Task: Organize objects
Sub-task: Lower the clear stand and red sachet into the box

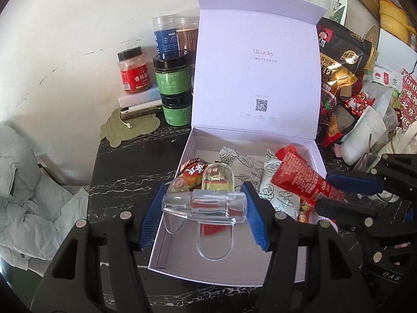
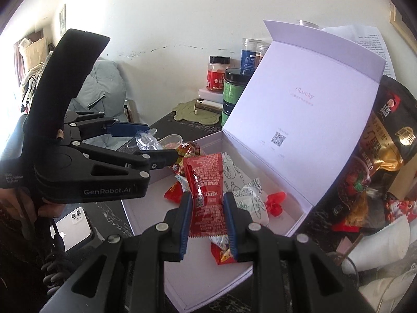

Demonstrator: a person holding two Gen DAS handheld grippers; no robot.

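An open white gift box with its lid upright stands on the dark marble table; it also shows in the right wrist view. My left gripper is shut on a clear plastic clip and holds it over the box's front left part; the clip also shows in the right wrist view. My right gripper is shut on a red Heinz ketchup sachet above the box; the sachet also shows in the left wrist view. Wrapped candies and a white patterned packet lie inside the box.
Jars and a red spice bottle stand behind the box at left, on and beside a power bank. Snack bags crowd the right side. A white phone lies on the table left of the box. A green mat lies near the wall.
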